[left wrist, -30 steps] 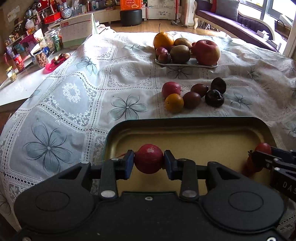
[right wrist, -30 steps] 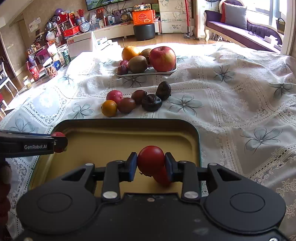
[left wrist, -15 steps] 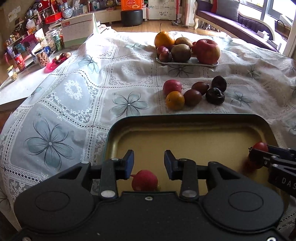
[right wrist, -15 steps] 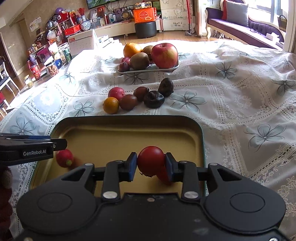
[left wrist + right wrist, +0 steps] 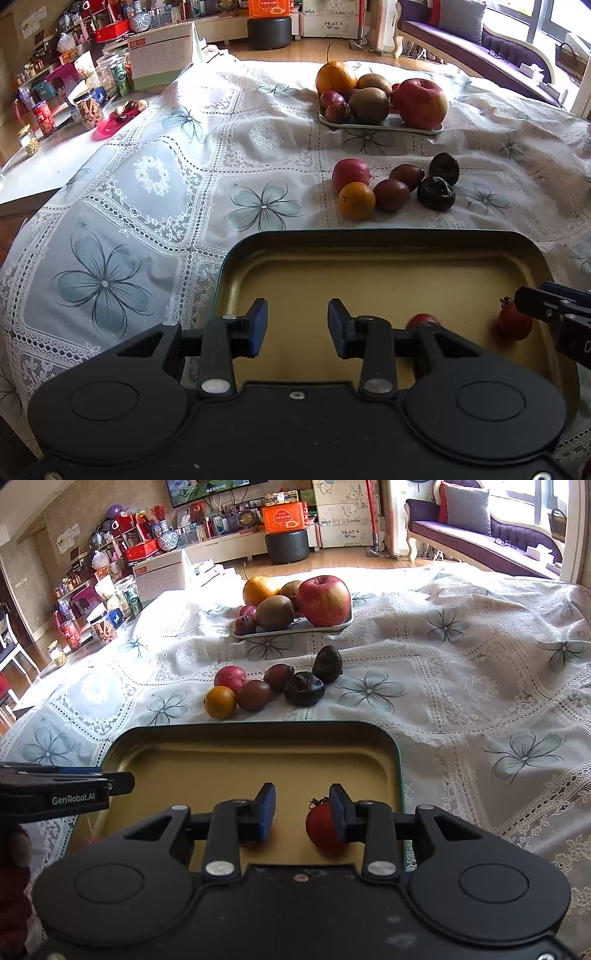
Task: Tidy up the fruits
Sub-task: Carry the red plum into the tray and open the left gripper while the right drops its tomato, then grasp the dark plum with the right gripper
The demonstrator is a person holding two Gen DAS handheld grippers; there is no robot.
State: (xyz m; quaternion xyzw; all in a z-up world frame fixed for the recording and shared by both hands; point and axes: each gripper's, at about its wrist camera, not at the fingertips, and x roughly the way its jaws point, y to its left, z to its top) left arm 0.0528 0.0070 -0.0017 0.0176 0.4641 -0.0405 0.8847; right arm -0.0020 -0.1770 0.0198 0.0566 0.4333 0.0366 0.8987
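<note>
My left gripper (image 5: 297, 330) stands open and empty over the gold tray (image 5: 369, 236) with the dark green rim. A small red fruit (image 5: 423, 320) lies in the tray, half hidden behind its right finger. My right gripper (image 5: 303, 812) is open over the same tray (image 5: 251, 728). A red tomato (image 5: 319, 829) rests on the tray floor against its right finger, and a sliver of red (image 5: 251, 843) shows under its left finger. In the left wrist view that tomato (image 5: 515, 322) lies just beside the right gripper's tip (image 5: 532, 301).
Several loose fruits lie on the lace tablecloth beyond the tray: a red one (image 5: 351, 172), a small orange (image 5: 356, 201), brown plums (image 5: 391, 195) and dark wrinkled ones (image 5: 436, 194). Farther back a plate (image 5: 380, 127) holds an apple (image 5: 421, 103), an orange and kiwis. Jars crowd the left counter.
The left gripper let go of its red fruit, which dropped into the tray and rolled right. The tomato between the right gripper's fingers now lies on the tray floor.
</note>
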